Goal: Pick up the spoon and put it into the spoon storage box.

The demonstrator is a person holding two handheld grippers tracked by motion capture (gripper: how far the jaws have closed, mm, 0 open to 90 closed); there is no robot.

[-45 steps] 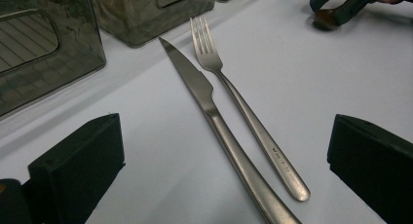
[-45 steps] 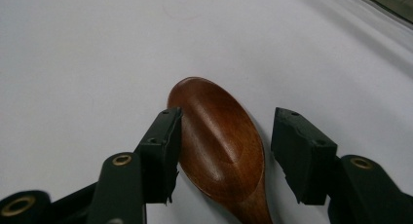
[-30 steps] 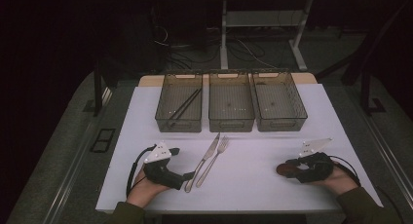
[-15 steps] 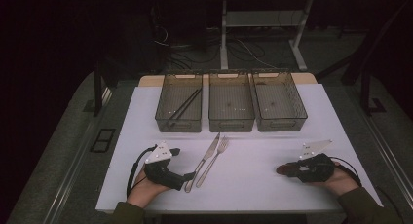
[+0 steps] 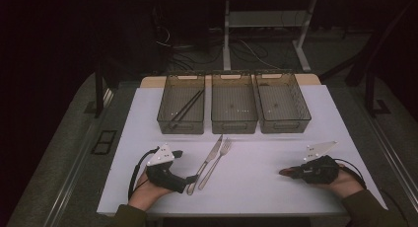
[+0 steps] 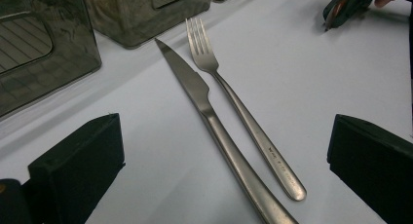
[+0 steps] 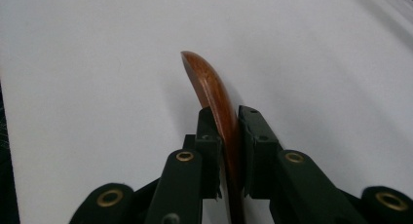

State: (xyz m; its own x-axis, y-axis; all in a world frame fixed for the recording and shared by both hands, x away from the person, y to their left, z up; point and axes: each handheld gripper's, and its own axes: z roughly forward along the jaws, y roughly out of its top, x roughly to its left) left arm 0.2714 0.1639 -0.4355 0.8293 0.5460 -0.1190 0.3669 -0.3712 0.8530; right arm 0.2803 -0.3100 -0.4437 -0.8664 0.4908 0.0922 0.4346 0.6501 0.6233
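Note:
A steel knife (image 5: 209,160) (image 6: 195,87) and fork (image 5: 219,158) (image 6: 234,102) lie side by side on the white table, tips toward the bins. My left gripper (image 5: 190,180) (image 6: 224,170) rests at their handle ends. It is open, with both handles between its wide-set jaws and untouched. My right gripper (image 5: 292,172) (image 7: 229,117) lies at the right, pointing left. Its jaws have just been closing and now press on a curved brown wooden utensil (image 7: 209,83) (image 5: 284,171), whose tip sticks out past them.
Three smoky see-through bins stand in a row at the back: the left one (image 5: 167,123) holds dark chopsticks (image 5: 186,108), and the middle (image 5: 234,124) and right (image 5: 286,124) ones look bare. The right gripper (image 6: 348,5) also appears far off in the left gripper view.
Both hands have stayed where they were. The right gripper's jaws have drawn in around the brown wooden utensil.

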